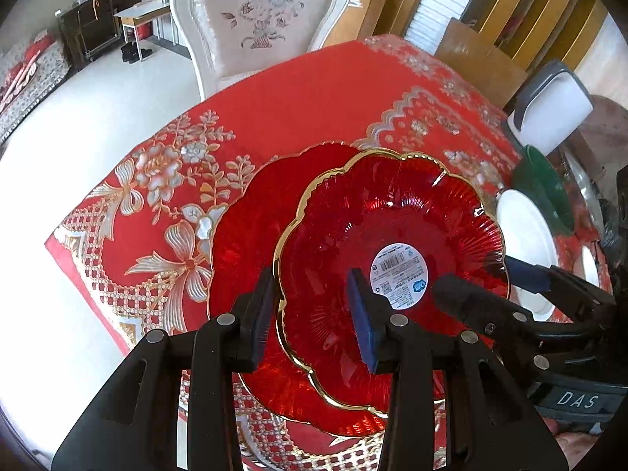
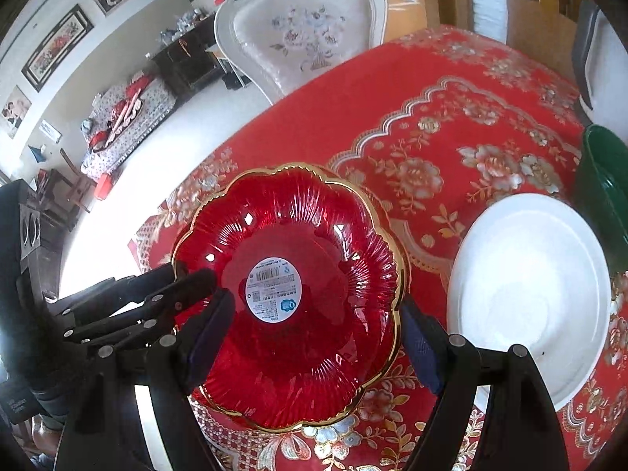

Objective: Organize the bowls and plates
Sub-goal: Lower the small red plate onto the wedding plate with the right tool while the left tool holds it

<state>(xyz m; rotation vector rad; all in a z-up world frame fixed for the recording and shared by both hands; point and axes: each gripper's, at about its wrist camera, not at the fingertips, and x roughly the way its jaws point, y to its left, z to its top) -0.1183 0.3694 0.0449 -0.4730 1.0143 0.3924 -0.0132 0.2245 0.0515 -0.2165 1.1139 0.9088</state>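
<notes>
A red glass scalloped plate with a gold rim and a round white label (image 1: 392, 259) (image 2: 298, 286) is held above a second red scalloped plate (image 1: 243, 243) that lies on the table. My left gripper (image 1: 310, 314) is open, its fingers either side of the upper plate's left rim. My right gripper (image 2: 318, 337) is open and straddles the plate's near edge; it shows in the left wrist view (image 1: 494, 282) at the plate's right rim. A white plate (image 2: 530, 294) (image 1: 526, 251) and a green bowl (image 2: 604, 196) (image 1: 545, 184) lie to the right.
The table wears a red cloth with gold flowers (image 1: 314, 90). A white upholstered chair (image 1: 259, 19) stands at the far edge. A white and grey container (image 1: 553, 106) stands at the far right. The table's left edge (image 1: 70, 243) is close to the plates.
</notes>
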